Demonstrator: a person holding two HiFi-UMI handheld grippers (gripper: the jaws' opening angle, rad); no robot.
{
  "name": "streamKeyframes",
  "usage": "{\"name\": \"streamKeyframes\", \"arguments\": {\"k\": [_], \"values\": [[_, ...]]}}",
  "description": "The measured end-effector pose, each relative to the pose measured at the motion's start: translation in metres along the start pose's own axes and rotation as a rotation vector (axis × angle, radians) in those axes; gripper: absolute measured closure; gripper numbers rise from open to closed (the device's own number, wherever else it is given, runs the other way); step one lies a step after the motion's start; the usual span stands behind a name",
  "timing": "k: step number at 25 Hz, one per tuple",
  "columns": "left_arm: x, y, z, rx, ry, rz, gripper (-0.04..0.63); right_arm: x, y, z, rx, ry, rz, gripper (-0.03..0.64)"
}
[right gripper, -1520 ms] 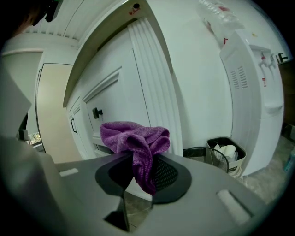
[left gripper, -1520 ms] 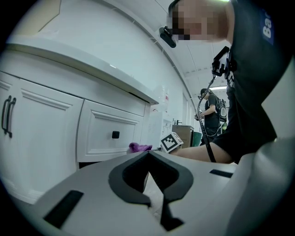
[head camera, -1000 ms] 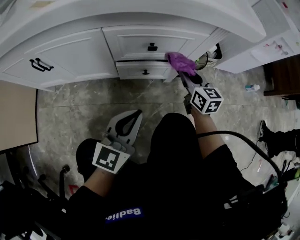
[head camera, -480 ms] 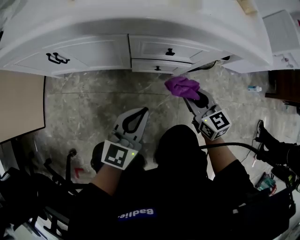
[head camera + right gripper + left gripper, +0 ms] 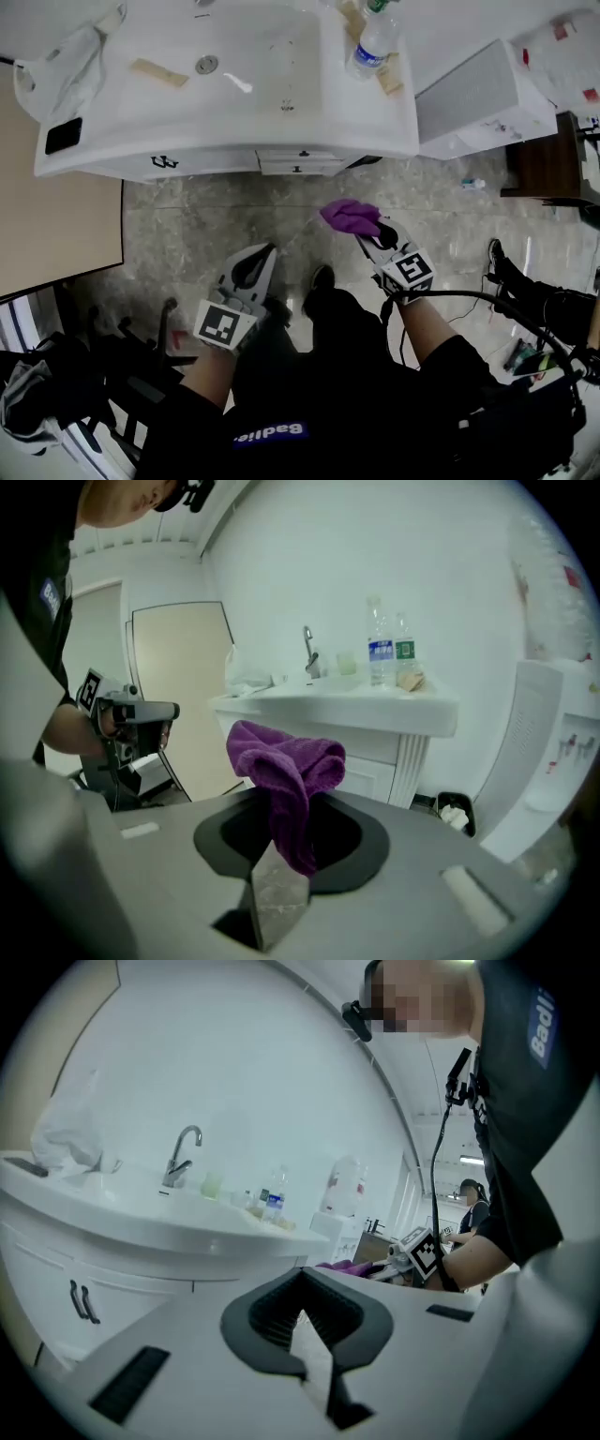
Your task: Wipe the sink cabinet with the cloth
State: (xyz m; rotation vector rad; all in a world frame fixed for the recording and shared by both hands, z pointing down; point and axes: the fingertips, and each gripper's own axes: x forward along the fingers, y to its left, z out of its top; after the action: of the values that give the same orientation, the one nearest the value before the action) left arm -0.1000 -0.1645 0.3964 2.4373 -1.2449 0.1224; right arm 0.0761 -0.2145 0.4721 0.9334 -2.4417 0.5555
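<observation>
The white sink cabinet (image 5: 225, 164) stands at the top of the head view, seen from above with its basin (image 5: 253, 56). A purple cloth (image 5: 349, 216) bunches at the tip of my right gripper (image 5: 367, 228), which is shut on it and held over the floor, apart from the cabinet. In the right gripper view the cloth (image 5: 286, 761) drapes down between the jaws, with the cabinet (image 5: 375, 761) beyond. My left gripper (image 5: 253, 265) is shut with nothing in it, low at the left. The left gripper view shows the cabinet doors (image 5: 56, 1279) and the faucet (image 5: 183, 1152).
Water bottles (image 5: 373, 42), a white rag (image 5: 75, 56) and a black phone (image 5: 63, 134) lie on the countertop. A white unit (image 5: 483, 94) stands right of the cabinet and a beige panel (image 5: 56, 225) left. A small bin (image 5: 455, 813) sits beside the cabinet. Another person's shoe (image 5: 497, 255) is at right.
The right gripper with the cloth has come off the drawer fronts and back toward the body. The head view has risen, so the cabinet top and basin now show.
</observation>
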Motion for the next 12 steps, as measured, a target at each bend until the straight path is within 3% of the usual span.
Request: {"name": "streamKeyframes", "arguments": {"k": [8,12], "values": [[-0.061,-0.091,0.138,0.045,-0.036,0.035,0.591,-0.116,0.063,0.102,0.066,-0.054,0.093,0.529],[-0.08,-0.132,0.179,0.056,-0.085,0.061,0.591,-0.15,0.092,0.116,0.066,-0.072,0.176,0.531]]}}
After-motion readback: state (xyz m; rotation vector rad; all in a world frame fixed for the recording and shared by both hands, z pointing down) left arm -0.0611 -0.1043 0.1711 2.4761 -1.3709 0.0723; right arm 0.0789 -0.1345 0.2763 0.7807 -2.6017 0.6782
